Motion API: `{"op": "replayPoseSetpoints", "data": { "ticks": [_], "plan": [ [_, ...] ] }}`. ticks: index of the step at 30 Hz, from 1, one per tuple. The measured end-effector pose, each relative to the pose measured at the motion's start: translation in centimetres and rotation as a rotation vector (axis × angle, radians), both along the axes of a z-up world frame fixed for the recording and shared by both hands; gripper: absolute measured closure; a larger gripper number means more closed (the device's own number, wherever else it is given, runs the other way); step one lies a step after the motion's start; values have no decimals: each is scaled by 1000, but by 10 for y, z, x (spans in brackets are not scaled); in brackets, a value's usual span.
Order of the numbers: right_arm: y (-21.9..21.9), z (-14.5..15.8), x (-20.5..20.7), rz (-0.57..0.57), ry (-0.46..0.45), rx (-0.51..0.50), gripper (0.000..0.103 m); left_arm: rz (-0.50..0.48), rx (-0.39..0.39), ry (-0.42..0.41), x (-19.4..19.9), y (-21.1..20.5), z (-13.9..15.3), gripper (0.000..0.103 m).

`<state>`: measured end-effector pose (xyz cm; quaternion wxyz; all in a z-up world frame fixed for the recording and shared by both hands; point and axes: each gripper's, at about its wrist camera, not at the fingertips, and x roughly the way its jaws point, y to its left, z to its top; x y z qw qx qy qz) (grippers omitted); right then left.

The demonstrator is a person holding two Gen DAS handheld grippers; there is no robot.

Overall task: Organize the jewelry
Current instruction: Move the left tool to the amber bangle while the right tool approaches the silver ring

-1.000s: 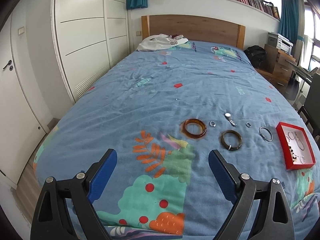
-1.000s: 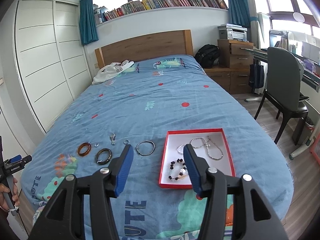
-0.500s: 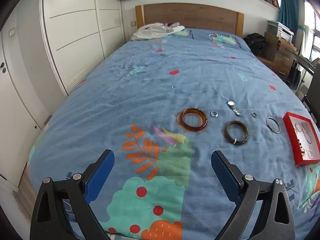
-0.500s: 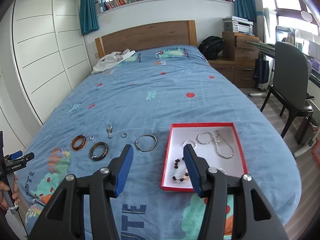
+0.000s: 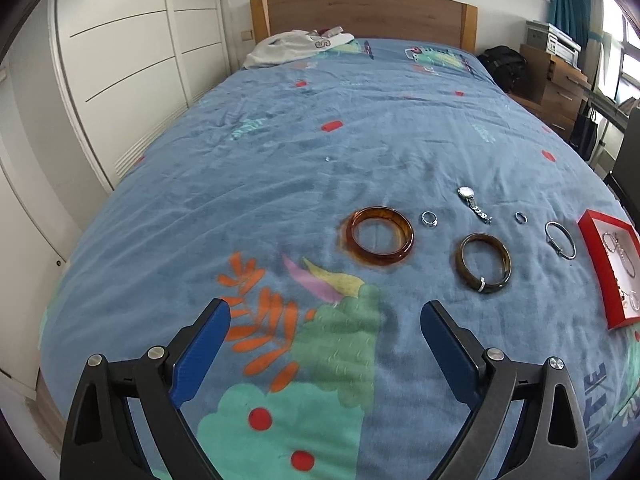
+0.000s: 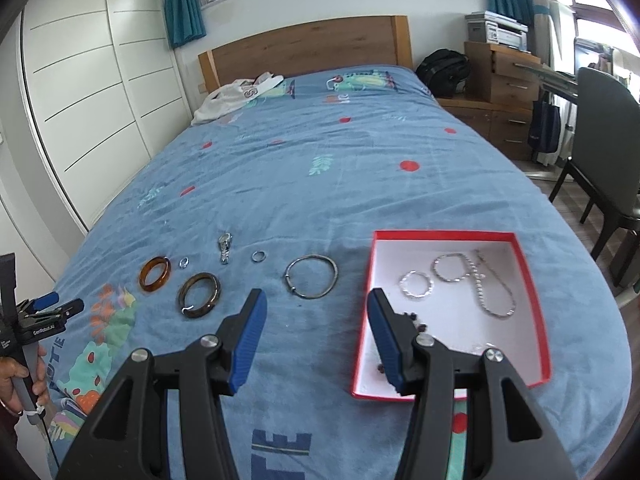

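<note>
Jewelry lies in a row on the blue bedspread: an amber bangle point(image 5: 380, 236) point(image 6: 155, 273), a dark brown bangle point(image 5: 484, 263) point(image 6: 199, 294), a small ring point(image 5: 429, 219), a watch point(image 5: 474, 204) point(image 6: 225, 245), a second ring point(image 6: 258, 256) and a thin silver bangle point(image 6: 312, 277) point(image 5: 561, 239). A red tray point(image 6: 442, 235) point(image 5: 596, 256) holds chains and a bead bracelet. My left gripper point(image 5: 325, 312) is open and empty, short of the amber bangle. My right gripper point(image 6: 314, 300) is open and empty, just short of the silver bangle, beside the tray's left wall.
The bed's foot edge is close below both grippers. White clothing point(image 5: 298, 46) lies by the wooden headboard. White wardrobes point(image 5: 132, 68) stand on the left. A black chair point(image 6: 604, 140) and wooden drawers point(image 6: 508, 80) stand on the right. The left gripper also shows in the right wrist view point(image 6: 56, 306).
Both grippers have moved forward and lower over the bed; the jewelry and tray look larger and nearer. Both stay open and empty.
</note>
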<state>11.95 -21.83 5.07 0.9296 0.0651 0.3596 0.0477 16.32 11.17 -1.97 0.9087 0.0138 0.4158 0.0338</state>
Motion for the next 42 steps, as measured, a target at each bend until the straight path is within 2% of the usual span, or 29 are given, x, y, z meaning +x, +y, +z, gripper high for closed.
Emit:
{"op": "replayPoseSetpoints", "data": {
  "ticks": [9, 24, 42],
  "plan": [
    [22, -22, 30, 43, 27, 4, 52, -38, 8, 19, 31, -5, -18, 8],
    [49, -51, 58, 88, 50, -3, 52, -52, -7, 33, 63, -11, -47, 8],
    [87, -84, 138, 146, 80, 21, 52, -90, -65, 45, 119, -18, -76, 8]
  ]
}}
